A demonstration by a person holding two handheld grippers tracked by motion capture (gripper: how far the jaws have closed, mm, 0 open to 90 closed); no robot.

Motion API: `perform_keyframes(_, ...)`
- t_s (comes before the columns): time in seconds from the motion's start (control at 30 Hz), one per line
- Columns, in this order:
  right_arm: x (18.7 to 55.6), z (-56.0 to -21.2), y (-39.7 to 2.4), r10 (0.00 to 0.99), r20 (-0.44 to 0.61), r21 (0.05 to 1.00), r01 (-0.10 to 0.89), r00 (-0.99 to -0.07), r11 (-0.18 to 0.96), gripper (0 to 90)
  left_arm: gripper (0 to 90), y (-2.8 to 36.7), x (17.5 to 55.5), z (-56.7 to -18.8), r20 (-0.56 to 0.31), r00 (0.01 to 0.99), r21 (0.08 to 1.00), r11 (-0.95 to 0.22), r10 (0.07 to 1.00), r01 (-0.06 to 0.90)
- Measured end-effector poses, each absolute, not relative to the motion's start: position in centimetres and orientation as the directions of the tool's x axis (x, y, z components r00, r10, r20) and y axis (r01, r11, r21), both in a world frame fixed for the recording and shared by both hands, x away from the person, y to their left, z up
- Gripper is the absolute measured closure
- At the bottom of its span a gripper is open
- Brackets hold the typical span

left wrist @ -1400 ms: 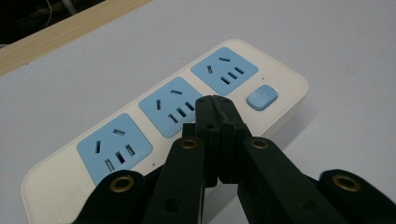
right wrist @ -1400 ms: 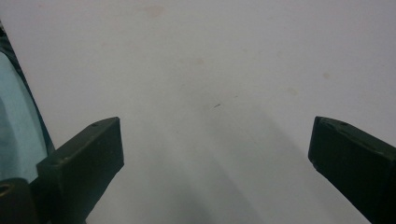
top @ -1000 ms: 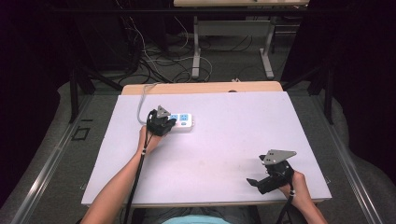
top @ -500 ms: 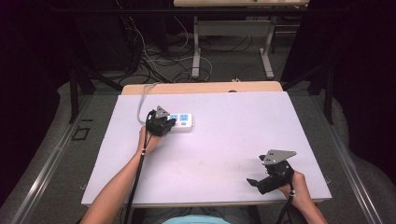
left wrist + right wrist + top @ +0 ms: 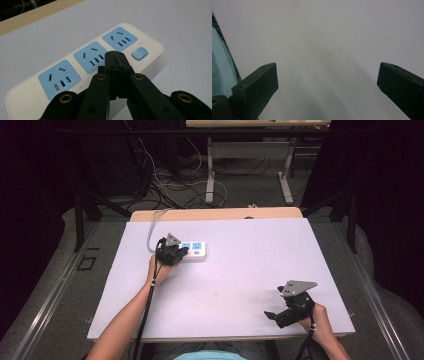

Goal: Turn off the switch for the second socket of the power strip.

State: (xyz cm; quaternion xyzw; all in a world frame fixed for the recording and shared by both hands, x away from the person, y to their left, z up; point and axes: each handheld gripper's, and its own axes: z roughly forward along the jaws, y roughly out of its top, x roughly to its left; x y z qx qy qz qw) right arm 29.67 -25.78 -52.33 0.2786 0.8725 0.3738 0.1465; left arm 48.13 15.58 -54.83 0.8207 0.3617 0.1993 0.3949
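My left gripper (image 5: 115, 56) is clenched, jaws pressed together with nothing between them, tips poised over the white power strip (image 5: 196, 251) left of centre in the high view. I judge I am about to press its blue switch (image 5: 140, 53); that calls for a short nudge toward the frame's right. The strip's long axis runs lower left to upper right in my left gripper view, switch end upper right. My right gripper (image 5: 280, 316) rests released, lower right.

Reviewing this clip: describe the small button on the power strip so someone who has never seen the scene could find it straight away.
On the white table, a white plastic power strip lies in the far-left part, under the left hand-held gripper, whose jaws are shut. Past its three square blue sockets, at the rounded end, sits a small blue rounded-rectangle button, the strip's one blue patch without slots.
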Motion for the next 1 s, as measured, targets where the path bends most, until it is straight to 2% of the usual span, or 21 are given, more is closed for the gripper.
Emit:
perform_keyframes(0.6,29.75,-52.38,-25.76,0.590,-0.057,0.730,0.369,-0.805,0.575,2.9,90.0,15.42,48.10,-54.97,0.045,0.647,0.800,-0.416,0.761,0.433)
perform_keyframes(0.73,29.76,-52.38,-25.75,0.588,-0.058,0.730,0.367,-0.806,0.576,2.9,90.0,15.35,48.04,-55.05,0.019,0.653,0.800,-0.403,0.757,0.444)
perform_keyframes(0.83,29.71,-52.36,-25.75,0.590,-0.056,0.729,0.371,-0.805,0.575,2.9,90.0,15.23,48.02,-55.01,0.047,0.656,0.797,-0.424,0.753,0.430)
perform_keyframes(1.0,29.74,-52.37,-25.76,0.587,-0.057,0.729,0.367,-0.808,0.577,2.9,90.0,15.26,48.09,-55.04,0.041,0.658,0.799,-0.420,0.752,0.431)
